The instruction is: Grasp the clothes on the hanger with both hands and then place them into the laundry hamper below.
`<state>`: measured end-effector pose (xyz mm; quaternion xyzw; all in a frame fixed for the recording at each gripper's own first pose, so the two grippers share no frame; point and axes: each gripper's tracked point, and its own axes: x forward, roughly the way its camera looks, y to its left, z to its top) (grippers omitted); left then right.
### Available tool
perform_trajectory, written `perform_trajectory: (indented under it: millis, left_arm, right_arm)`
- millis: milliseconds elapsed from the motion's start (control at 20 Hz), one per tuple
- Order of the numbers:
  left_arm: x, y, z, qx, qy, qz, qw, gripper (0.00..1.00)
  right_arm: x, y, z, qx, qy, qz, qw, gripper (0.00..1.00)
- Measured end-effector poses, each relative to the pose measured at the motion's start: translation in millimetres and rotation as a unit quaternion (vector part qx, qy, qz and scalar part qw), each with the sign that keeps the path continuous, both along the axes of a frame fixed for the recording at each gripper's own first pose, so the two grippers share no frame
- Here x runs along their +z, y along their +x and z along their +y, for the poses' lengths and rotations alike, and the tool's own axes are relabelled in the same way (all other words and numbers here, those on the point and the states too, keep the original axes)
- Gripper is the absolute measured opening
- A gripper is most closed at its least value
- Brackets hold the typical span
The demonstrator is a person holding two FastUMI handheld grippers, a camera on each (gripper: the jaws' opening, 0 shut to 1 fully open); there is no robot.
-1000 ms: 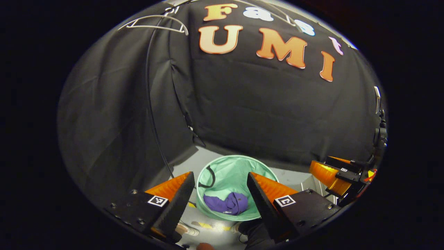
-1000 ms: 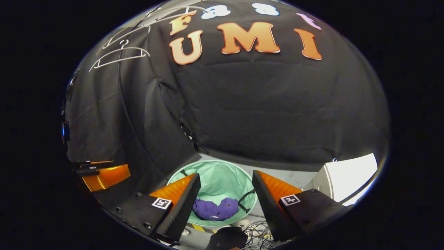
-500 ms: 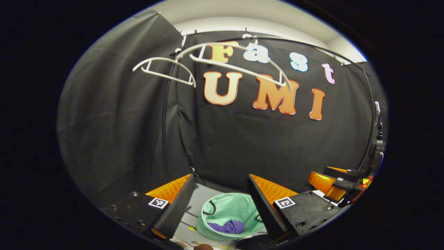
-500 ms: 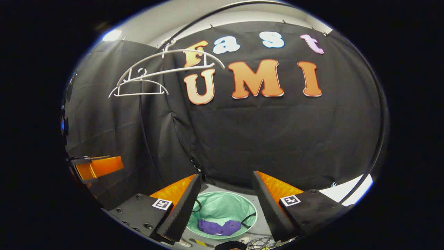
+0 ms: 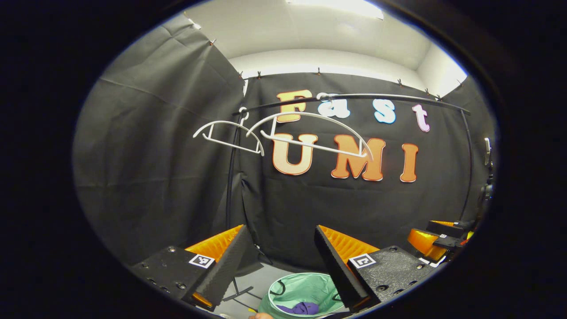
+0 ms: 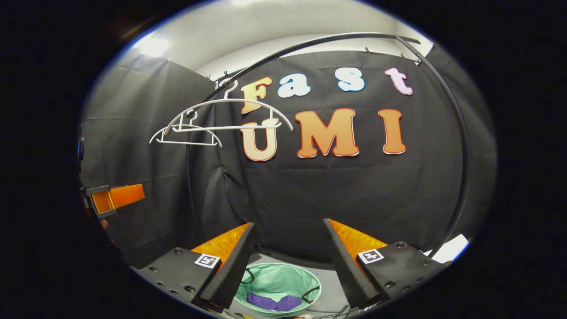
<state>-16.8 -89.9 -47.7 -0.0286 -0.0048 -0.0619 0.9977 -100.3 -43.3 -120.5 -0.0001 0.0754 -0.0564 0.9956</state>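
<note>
Both the left gripper [image 5: 279, 248] and the right gripper [image 6: 288, 243] hang with fingers spread and nothing between them, above the green hamper [image 6: 278, 288] on the floor, where the purple clothes [image 6: 273, 303] lie, while two bare white hangers [image 6: 221, 122] hang on the rail [image 5: 354, 97].

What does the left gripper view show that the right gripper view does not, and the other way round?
Left gripper view: the right gripper at its right edge. Right gripper view: the left gripper at its left edge, and a white panel at lower right. Both: two bare white hangers on the rail, and the green hamper with purple clothes inside.
</note>
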Motion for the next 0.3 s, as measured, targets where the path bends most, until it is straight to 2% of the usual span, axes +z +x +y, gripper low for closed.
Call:
perform_trajectory:
  millis: [50, 100, 250, 300]
  left_arm:
    - [1.6, -0.1, 3.1, 0.000, -0.002, -0.002, 1.000, 0.93]
    - [3.2, -0.5, 5.6, 0.002, -0.002, -0.005, 1.000, 0.93]
    - [4.7, -5.0, 4.2, 0.005, 0.002, -0.007, 1.000, 0.92]
    - [3.4, -4.8, 2.6, 0.003, 0.000, -0.005, 1.000, 0.92]
  right_arm:
    - [1.4, 0.1, -0.8, -0.001, -0.001, -0.003, 1.000, 0.89]
    - [2.1, 0.3, 0.0, -0.001, 0.001, -0.004, 1.000, 1.00]
    - [1.2, 0.2, -0.4, 0.000, 0.003, -0.004, 1.000, 1.00]
    - [0.6, -0.5, -0.9, 0.000, 0.002, -0.004, 1.000, 0.89]
